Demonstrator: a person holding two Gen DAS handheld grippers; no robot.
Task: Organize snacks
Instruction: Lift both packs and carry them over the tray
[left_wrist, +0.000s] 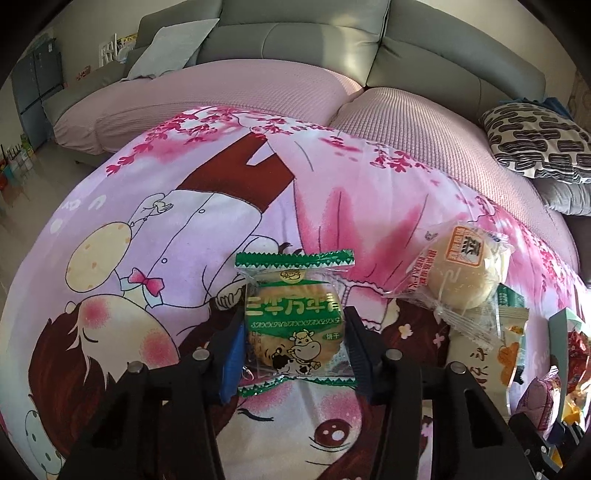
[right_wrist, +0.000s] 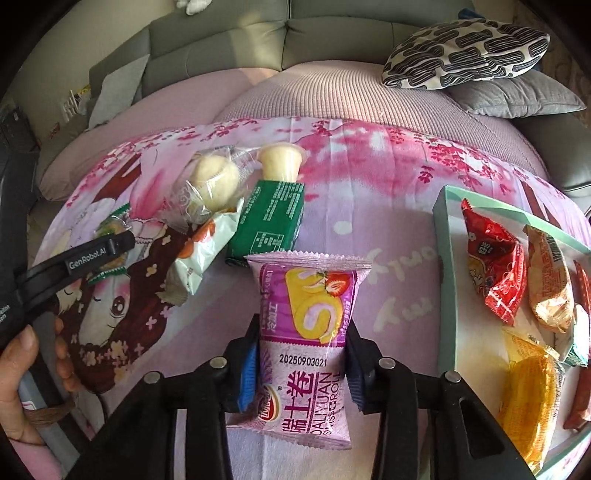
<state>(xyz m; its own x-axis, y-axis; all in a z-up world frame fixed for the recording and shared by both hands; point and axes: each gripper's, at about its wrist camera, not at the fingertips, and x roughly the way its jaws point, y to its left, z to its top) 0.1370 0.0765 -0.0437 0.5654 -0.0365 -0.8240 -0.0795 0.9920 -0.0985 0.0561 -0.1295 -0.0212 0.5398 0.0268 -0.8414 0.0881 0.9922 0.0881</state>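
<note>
A living room with a grey sectional sofa sits behind a table draped in a pink and lilac cartoon-print cloth showing a brown-haired girl and cherry blossom. A black-and-white patterned cushion rests on a grey pillow at the sofa's right end.

In the left wrist view, the left gripper is clamped on a round biscuit in a clear wrapper with green and white printed ends and a cartoon cow — its black fingers press against both sides of the packet, which lies in the middle of the cloth. To the right, well apart, lies a pale round bun in a clear wrapper with an orange label, resting on a heap of other packets.

In the right wrist view, the right gripper grasps a purple Swiss-roll packet printed with a yellow roll and a strawberry — the fingers pinch its middle, and it stands lengthwise between them. Just beyond it lies a dark green rectangular box, with a small pale jelly cup past that. To the right is a mint-green tray holding a red crinkled snack bag, a tan wrapped snack and a yellow-orange wrapped snack. At the left edge, the person's hand grips the other gripper's handle.
</note>
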